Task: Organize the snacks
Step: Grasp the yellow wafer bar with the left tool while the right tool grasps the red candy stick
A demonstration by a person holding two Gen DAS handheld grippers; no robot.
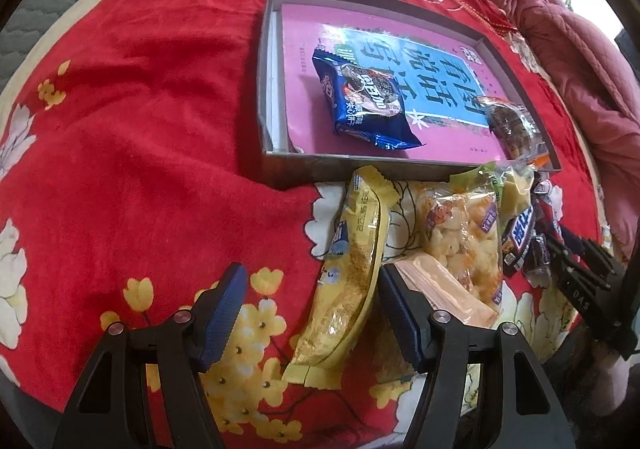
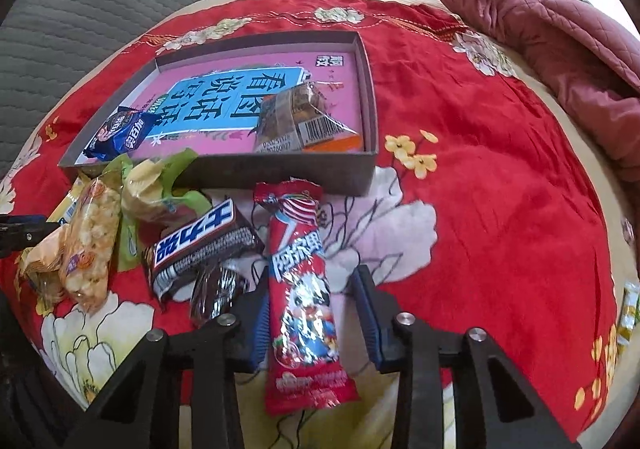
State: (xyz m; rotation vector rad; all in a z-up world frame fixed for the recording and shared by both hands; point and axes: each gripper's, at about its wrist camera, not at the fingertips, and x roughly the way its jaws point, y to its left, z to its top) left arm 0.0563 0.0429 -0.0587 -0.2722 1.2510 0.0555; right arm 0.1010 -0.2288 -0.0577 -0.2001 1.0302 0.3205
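A shallow grey box lined with a pink book holds a blue cookie packet and a clear packet of brown snack. In front of it lie loose snacks. My left gripper is open, low over the cloth, with a yellow packet lying between its fingers, close to the right one. My right gripper straddles a long red packet. Its left pad is at the wrapper's edge, and a gap shows beside the right pad.
A popcorn bag, an orange wafer pack, a Snickers bar, a dark foil candy and a green-yellow packet crowd the gap between the grippers. A pink quilt lies at the right and a grey cushion at the back left.
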